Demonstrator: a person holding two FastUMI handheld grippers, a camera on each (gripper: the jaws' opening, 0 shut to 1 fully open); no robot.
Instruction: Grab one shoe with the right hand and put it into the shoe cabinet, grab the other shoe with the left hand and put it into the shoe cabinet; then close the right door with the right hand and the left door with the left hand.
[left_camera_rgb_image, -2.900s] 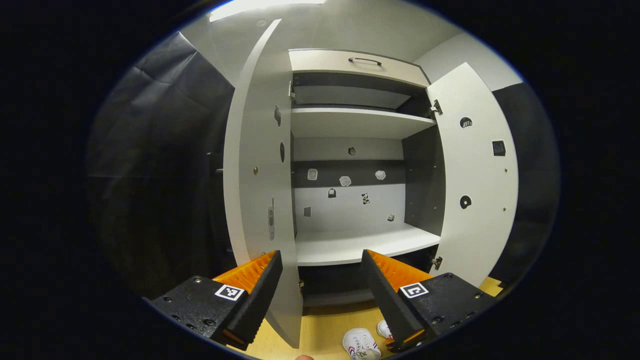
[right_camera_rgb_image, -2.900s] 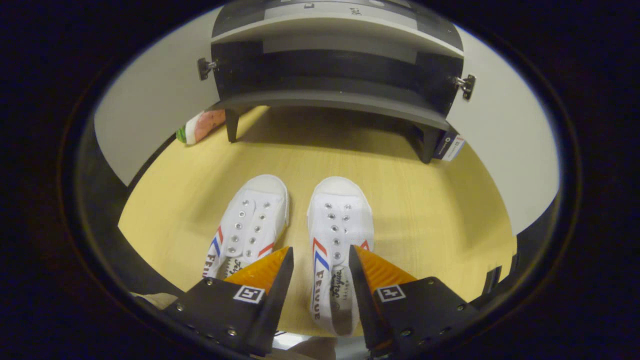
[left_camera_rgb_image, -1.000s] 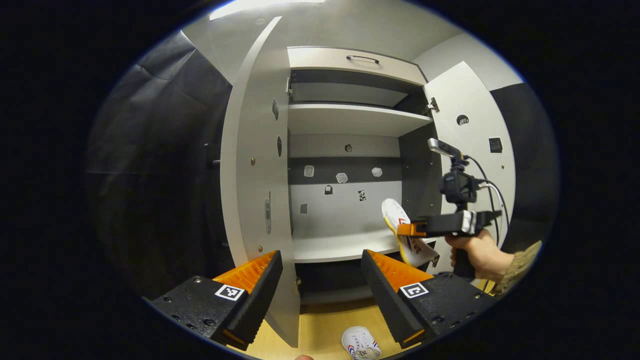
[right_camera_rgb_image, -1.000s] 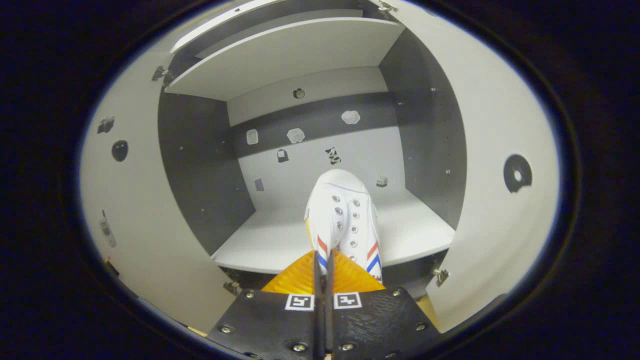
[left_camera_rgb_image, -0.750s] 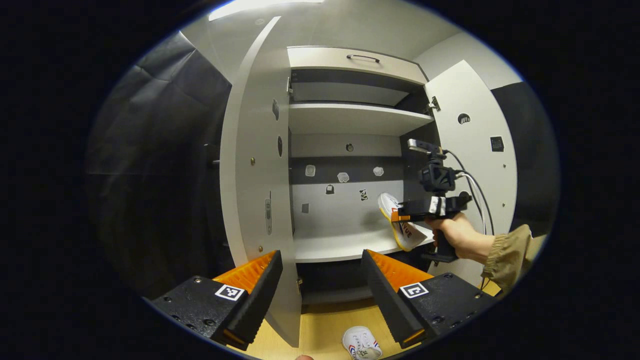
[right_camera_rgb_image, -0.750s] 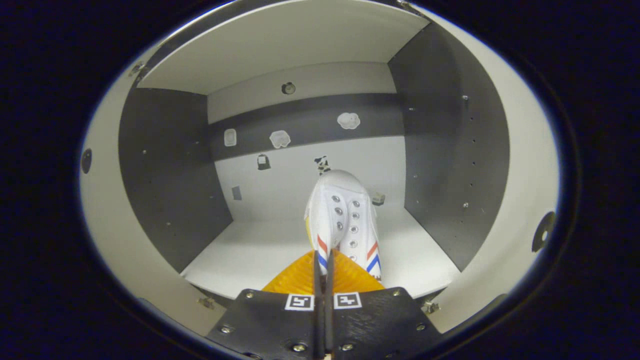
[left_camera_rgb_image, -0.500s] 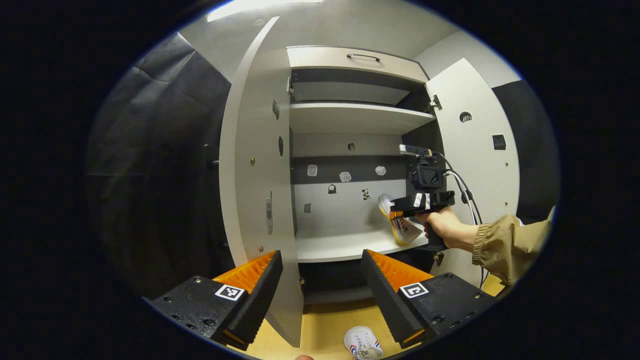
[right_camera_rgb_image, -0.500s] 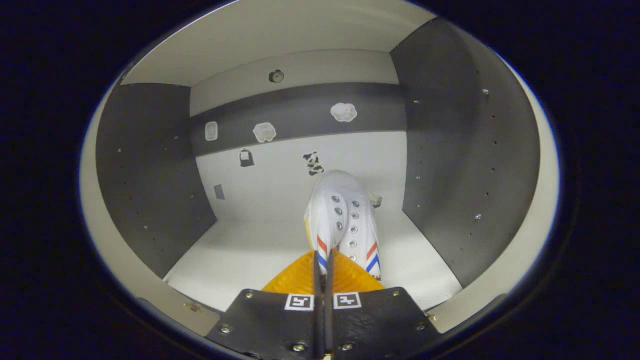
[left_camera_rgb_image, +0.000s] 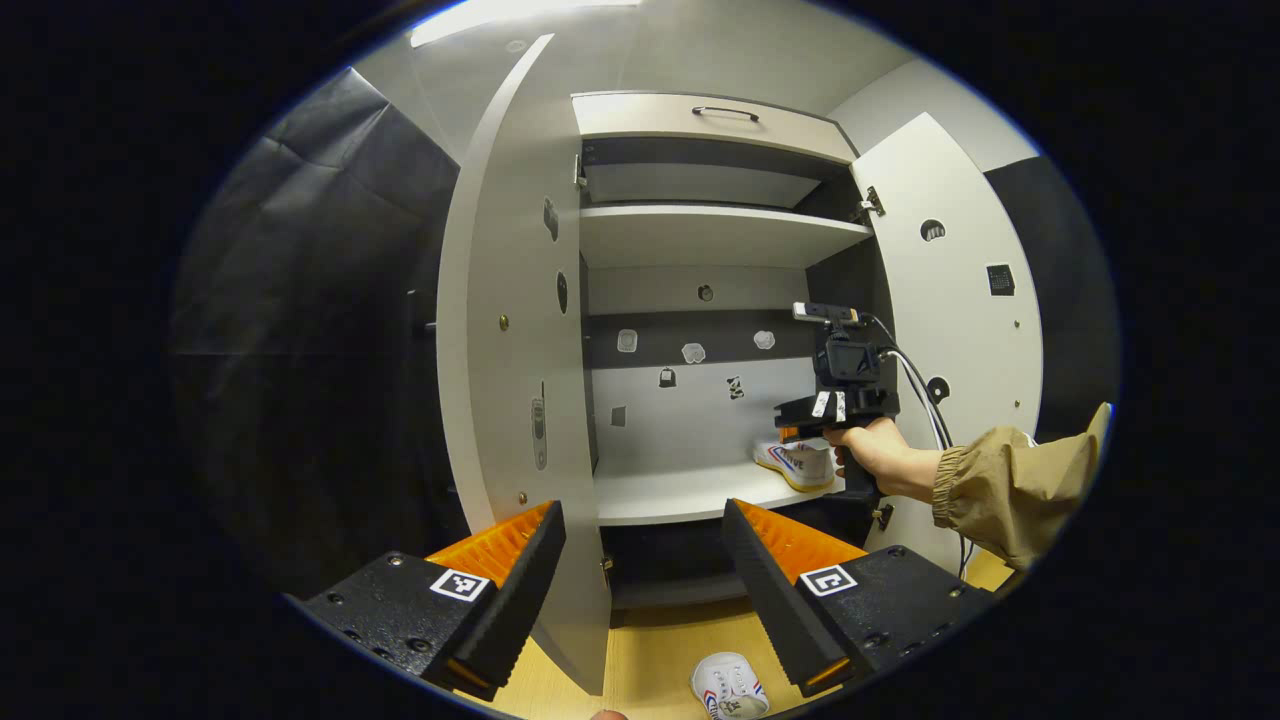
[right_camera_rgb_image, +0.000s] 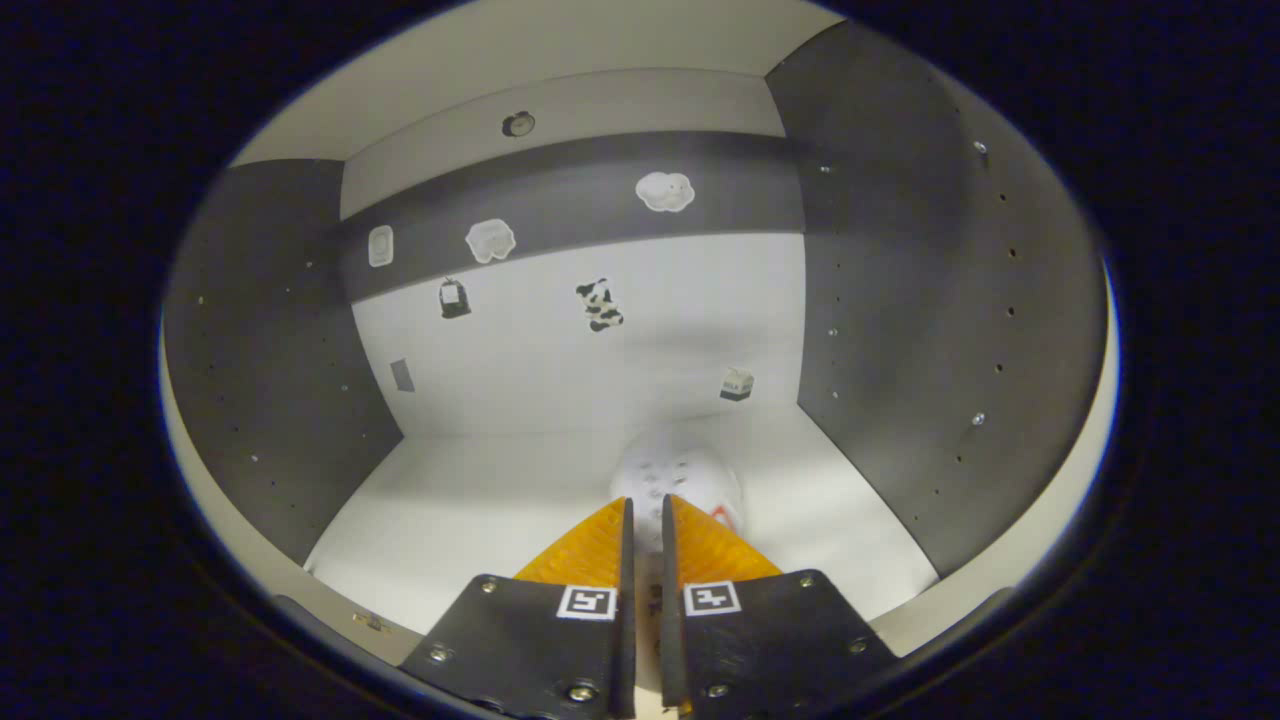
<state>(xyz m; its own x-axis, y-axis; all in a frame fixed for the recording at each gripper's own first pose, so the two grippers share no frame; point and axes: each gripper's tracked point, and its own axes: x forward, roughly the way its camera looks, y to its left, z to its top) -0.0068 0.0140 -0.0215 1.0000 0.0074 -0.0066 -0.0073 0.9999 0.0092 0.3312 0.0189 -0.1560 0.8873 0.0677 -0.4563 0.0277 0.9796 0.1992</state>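
The shoe cabinet (left_camera_rgb_image: 700, 235) stands with both doors wide. A white shoe with red and blue stripes (left_camera_rgb_image: 800, 462) lies flat at the right end of the lower shelf (left_camera_rgb_image: 680, 495). My right gripper (left_camera_rgb_image: 800, 432), held by a hand, hovers just over its heel. In the right gripper view, the right gripper (right_camera_rgb_image: 647, 510) has its fingers slightly parted, and the shoe (right_camera_rgb_image: 680, 478), blurred, has sunk onto the shelf (right_camera_rgb_image: 480, 500) in front of them. My left gripper (left_camera_rgb_image: 645, 590) is open and holds nothing, back from the cabinet. The other shoe (left_camera_rgb_image: 730, 690) sits on the floor below it.
The left door (left_camera_rgb_image: 510, 330) swings out toward my left gripper, its edge between the fingers. The right door (left_camera_rgb_image: 960, 330) stands open behind a tan sleeve (left_camera_rgb_image: 1010, 490). A drawer with a handle (left_camera_rgb_image: 725, 112) tops the cabinet. The floor (left_camera_rgb_image: 650, 660) is light wood.
The right gripper carried the shoe into the cabinet, then its fingers parted and the shoe dropped from tilted to flat on the lower shelf. The left gripper stayed still and open.
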